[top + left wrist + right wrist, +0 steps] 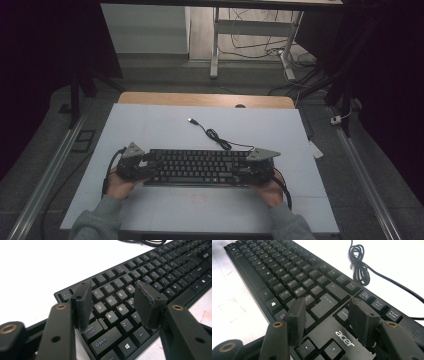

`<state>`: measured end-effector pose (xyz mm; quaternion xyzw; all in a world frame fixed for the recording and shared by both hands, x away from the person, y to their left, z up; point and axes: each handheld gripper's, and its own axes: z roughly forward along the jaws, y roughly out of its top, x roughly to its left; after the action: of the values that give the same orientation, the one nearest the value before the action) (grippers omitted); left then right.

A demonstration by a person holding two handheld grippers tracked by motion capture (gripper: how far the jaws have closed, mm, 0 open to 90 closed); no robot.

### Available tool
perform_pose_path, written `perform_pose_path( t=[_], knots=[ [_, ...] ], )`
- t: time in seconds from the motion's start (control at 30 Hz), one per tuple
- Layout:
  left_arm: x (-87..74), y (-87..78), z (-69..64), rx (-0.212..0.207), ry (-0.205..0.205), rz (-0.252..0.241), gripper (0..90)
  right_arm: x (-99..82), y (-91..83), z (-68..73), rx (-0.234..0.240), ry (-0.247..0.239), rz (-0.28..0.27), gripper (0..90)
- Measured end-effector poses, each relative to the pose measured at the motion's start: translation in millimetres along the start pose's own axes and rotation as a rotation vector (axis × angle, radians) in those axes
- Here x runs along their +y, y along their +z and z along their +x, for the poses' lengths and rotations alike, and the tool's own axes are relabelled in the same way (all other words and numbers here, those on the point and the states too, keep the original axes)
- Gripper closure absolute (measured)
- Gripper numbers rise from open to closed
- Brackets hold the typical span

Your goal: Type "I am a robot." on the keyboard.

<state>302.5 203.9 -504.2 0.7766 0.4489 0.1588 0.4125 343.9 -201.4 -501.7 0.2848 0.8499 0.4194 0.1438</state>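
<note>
A black keyboard [200,166] lies across the white mat, its cable [215,134] coiling away toward the back. My left gripper [150,164] hovers over the keyboard's left end, open, its jaws spread above the Q, W, A, S keys [111,305] with nothing between them. My right gripper [246,167] hangs open over the right end, jaws spread just above the Enter key [325,304] and the logo panel [343,337]. Whether either gripper's fingers touch the keys is unclear.
The white mat [150,125] covers a wooden table [205,99]. The bundled cable [359,265] and its plug [191,120] lie behind the keyboard. A desk frame and loose wires [260,45] stand on the floor beyond the table. Dark surroundings flank both sides.
</note>
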Motion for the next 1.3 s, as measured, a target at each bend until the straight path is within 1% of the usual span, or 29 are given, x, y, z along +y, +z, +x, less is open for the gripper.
perform_pose_path(
  t=[0.23,0.57,0.93,1.17,1.3],
  knots=[
    [0.1,1.1,-1.4,-0.004,0.004,0.009,44.1,0.1,-0.1,0.5,0.001,0.001,0.000,48.4],
    [0.0,2.1,-1.6,0.001,0.005,0.014,41.8,1.6,-0.4,2.7,0.003,-0.007,-0.009,48.6],
    [0.0,2.9,-2.2,0.015,0.006,0.014,41.2,9.6,4.4,14.0,0.031,-0.009,-0.032,48.7],
    [0.1,2.9,-2.5,0.020,0.005,0.011,41.1,13.2,7.6,19.0,0.041,0.002,-0.031,49.1],
    [0.0,3.7,-3.0,0.019,0.003,0.013,41.0,14.9,9.0,21.0,0.043,-0.001,-0.034,50.2]
  ],
)
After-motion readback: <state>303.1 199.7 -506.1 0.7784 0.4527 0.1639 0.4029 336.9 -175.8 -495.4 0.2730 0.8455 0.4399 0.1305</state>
